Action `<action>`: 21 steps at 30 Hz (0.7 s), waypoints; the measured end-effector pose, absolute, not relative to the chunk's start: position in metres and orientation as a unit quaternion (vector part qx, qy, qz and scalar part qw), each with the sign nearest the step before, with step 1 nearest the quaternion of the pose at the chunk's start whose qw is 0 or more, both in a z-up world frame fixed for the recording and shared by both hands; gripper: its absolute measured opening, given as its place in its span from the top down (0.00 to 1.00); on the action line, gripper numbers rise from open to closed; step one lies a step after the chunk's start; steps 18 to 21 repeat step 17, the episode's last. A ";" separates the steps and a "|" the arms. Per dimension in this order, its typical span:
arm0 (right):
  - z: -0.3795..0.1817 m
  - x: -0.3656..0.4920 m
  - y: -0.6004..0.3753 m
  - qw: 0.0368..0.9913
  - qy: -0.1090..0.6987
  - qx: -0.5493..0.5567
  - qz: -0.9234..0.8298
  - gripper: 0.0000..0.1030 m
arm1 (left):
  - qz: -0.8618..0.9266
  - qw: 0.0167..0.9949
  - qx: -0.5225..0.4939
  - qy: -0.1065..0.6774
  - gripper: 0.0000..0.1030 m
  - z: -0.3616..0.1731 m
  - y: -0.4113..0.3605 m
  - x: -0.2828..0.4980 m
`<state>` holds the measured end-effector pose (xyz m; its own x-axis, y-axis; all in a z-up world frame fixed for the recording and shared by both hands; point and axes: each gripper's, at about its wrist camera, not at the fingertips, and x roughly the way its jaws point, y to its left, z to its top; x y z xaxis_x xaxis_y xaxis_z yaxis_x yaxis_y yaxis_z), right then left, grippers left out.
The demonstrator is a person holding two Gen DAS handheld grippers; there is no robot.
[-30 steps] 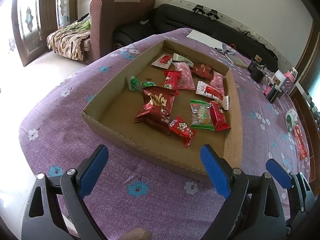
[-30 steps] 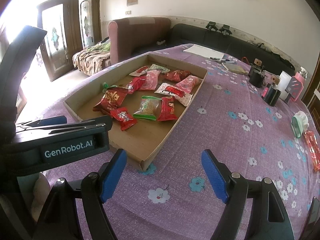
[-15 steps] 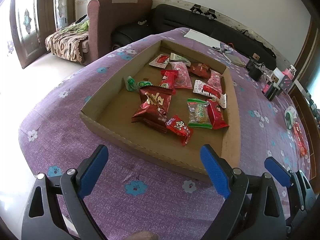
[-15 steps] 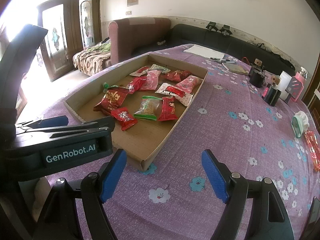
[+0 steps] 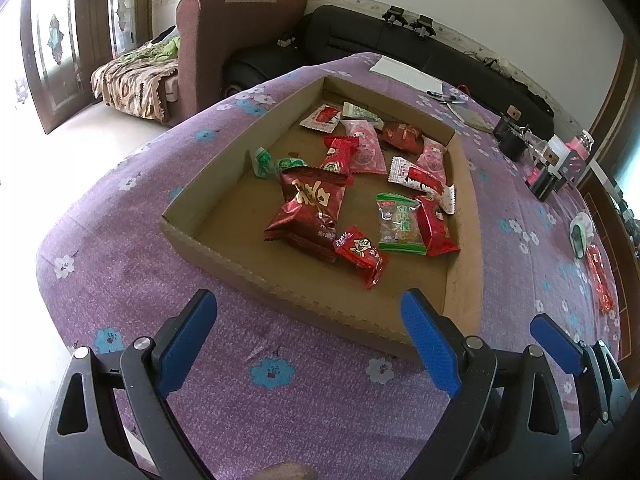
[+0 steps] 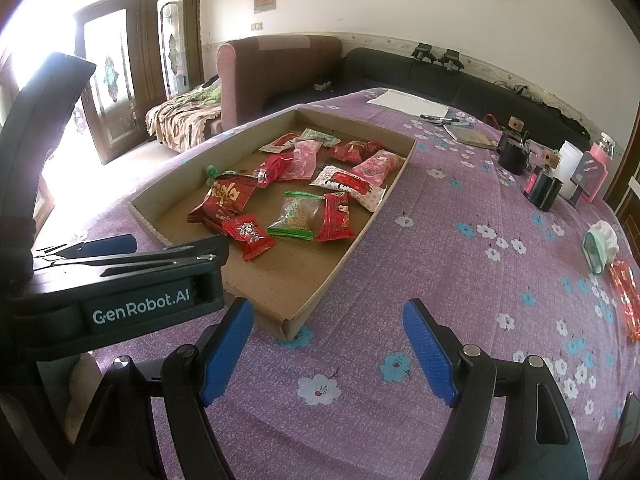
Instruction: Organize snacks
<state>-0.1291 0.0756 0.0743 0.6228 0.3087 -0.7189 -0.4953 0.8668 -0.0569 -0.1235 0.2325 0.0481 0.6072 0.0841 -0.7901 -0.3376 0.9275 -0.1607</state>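
A shallow cardboard tray (image 5: 224, 168) (image 6: 320, 296) lies on a purple flowered tablecloth and holds several snack packets. Among them are a large dark red bag (image 5: 310, 210) (image 6: 224, 200), a small red packet (image 5: 362, 256) (image 6: 248, 234), a green-edged clear packet (image 5: 400, 222) (image 6: 298, 214) and pink packets (image 5: 364, 146). A loose red packet (image 6: 626, 296) lies on the cloth at the far right. My left gripper (image 5: 308, 340) is open and empty, short of the tray's near edge. My right gripper (image 6: 328, 348) is open and empty near the tray's near right corner.
Black cups (image 6: 542, 192), a white container and a pink bottle (image 6: 596, 172) stand at the table's far right. A green-white tape holder (image 6: 598, 246) lies near the right edge. Paper and pens (image 6: 408, 102) lie at the back. Sofas stand behind the table.
The left wrist view has drawn back and risen slightly, so the tray sits a bit higher in frame. The right gripper has hardly moved. Both stay open.
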 end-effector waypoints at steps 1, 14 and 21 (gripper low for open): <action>0.074 -0.129 0.076 0.892 0.371 -0.126 0.225 0.23 | 0.119 0.884 -0.149 0.427 0.08 0.048 0.233 -0.123; 0.074 -0.132 0.073 0.894 0.366 -0.127 0.224 0.23 | 0.135 0.890 -0.150 0.408 0.08 0.066 0.245 -0.123; 0.082 -0.132 0.066 0.900 0.357 -0.119 0.221 0.23 | 0.149 0.902 -0.131 0.383 0.08 0.085 0.243 -0.126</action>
